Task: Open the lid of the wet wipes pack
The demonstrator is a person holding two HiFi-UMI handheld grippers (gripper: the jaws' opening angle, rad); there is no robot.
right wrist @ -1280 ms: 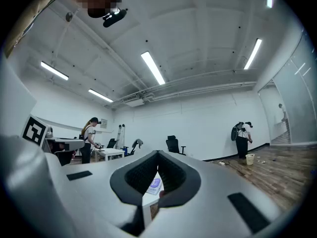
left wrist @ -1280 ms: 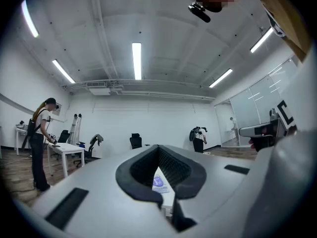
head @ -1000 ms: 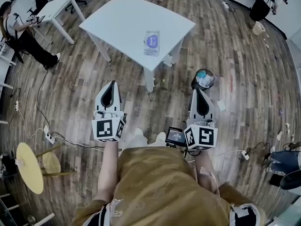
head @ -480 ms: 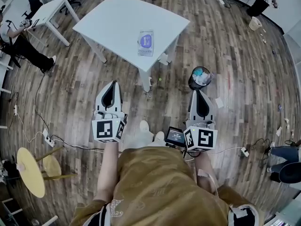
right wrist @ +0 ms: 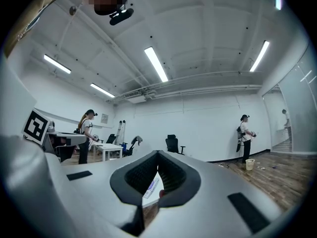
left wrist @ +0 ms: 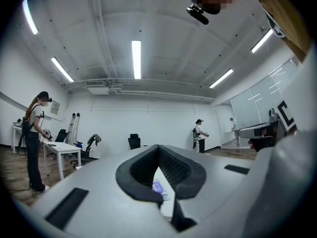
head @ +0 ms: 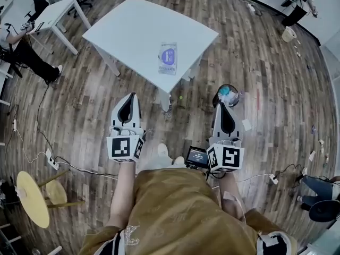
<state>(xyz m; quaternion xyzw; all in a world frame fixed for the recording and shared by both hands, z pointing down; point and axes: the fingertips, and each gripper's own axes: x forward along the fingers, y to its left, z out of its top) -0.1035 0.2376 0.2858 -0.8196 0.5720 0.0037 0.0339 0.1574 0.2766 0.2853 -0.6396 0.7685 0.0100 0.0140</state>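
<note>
**Far from the pack, both jaws closed**

Standing back from the white desk (head: 133,25), with the left hand-held gripper (head: 128,97) and the right hand-held gripper (head: 220,105) held side by side over the wooden floor (head: 265,62); each shut tip to tip, clamped on nothing, with only a distant glimpse of the wet wipes pack (head: 168,58) through the loop of the pads; lying flat, face up, near the desk's closer edge, well apart from both hand-held grippers; too small here to judge the lid (head: 169,52) as sealed or lifted.

Probably at the approach step, with nothing of the opening done. Risk one: reaching the flap with jaws shut and merely nudging it; cured by spreading them beforehand. Risk two: pulling with one hand-held gripper alone and lifting or dragging the whole light pack instead of peeling the flap; cured by pinning the body with the other. Risk three: shoving the pack over that close edge by pressing toward it. Risk four: biting too deep and catching wrapper film rather than the flap. Also, on the way in, clipping the waste bin (head: 227,93) beside the desk leg.
</note>
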